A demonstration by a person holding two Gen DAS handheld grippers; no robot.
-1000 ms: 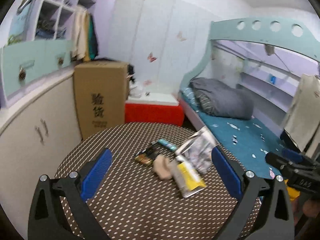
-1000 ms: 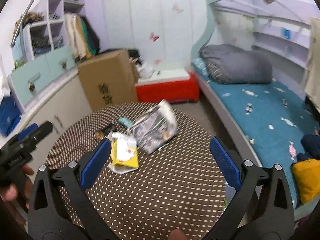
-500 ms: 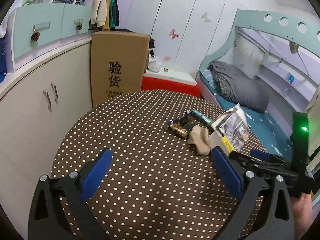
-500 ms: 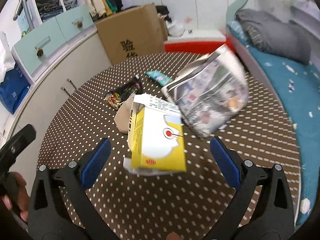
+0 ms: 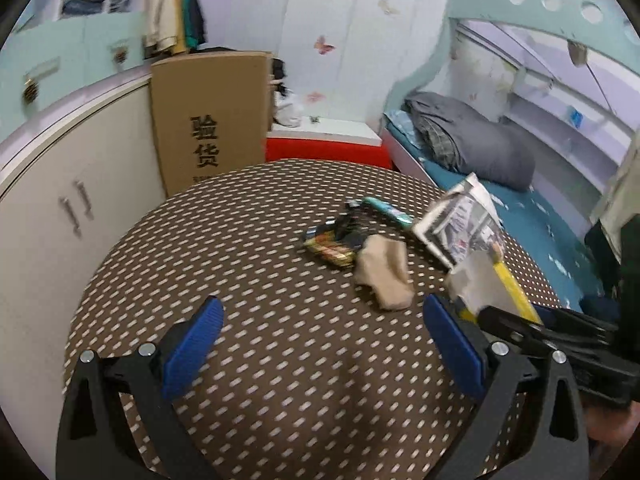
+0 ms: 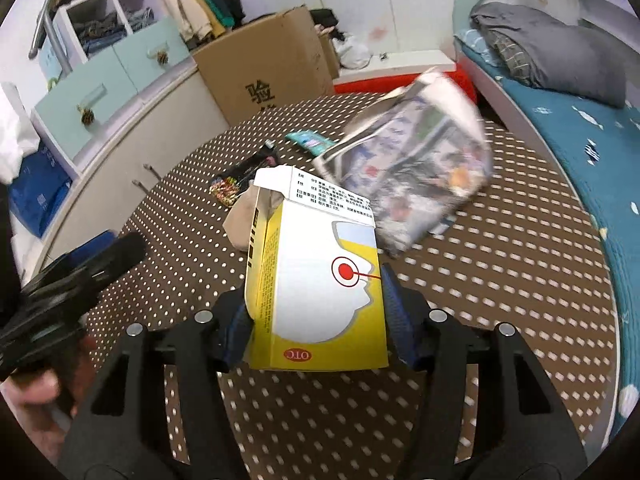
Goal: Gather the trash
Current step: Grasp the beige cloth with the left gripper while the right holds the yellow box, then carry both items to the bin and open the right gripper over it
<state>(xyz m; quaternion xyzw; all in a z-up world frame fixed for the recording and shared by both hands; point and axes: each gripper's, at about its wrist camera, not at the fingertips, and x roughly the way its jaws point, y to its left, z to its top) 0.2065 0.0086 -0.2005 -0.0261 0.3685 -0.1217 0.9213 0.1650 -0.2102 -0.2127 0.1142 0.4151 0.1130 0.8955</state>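
Note:
A yellow and white medicine box (image 6: pixel 320 280) lies on the brown dotted round table (image 5: pixel 240 260). My right gripper (image 6: pixel 314 296) is closing on it, and both blue pads touch its sides. In the left wrist view the same box (image 5: pixel 476 280) shows at the right, with that right gripper (image 5: pixel 520 320) on it. My left gripper (image 5: pixel 322 306) stands open above bare tablecloth, nothing between its fingers. Beyond the box lie a beige crumpled wad (image 5: pixel 384 272), a dark snack wrapper (image 5: pixel 332 244), a teal wrapper (image 5: pixel 388 212) and a printed foil bag (image 6: pixel 416 176).
A tall cardboard box (image 5: pixel 212 120) and a red chest (image 5: pixel 320 152) stand behind the table. A cream cabinet (image 5: pixel 60 200) runs along the left. A bed with a blue sheet (image 5: pixel 520 216) is at the right. A hand (image 6: pixel 36 396) holds the left gripper.
My right gripper came down over the yellow box and its jaws drew in onto its sides. My left gripper sank closer to the table and stayed open.

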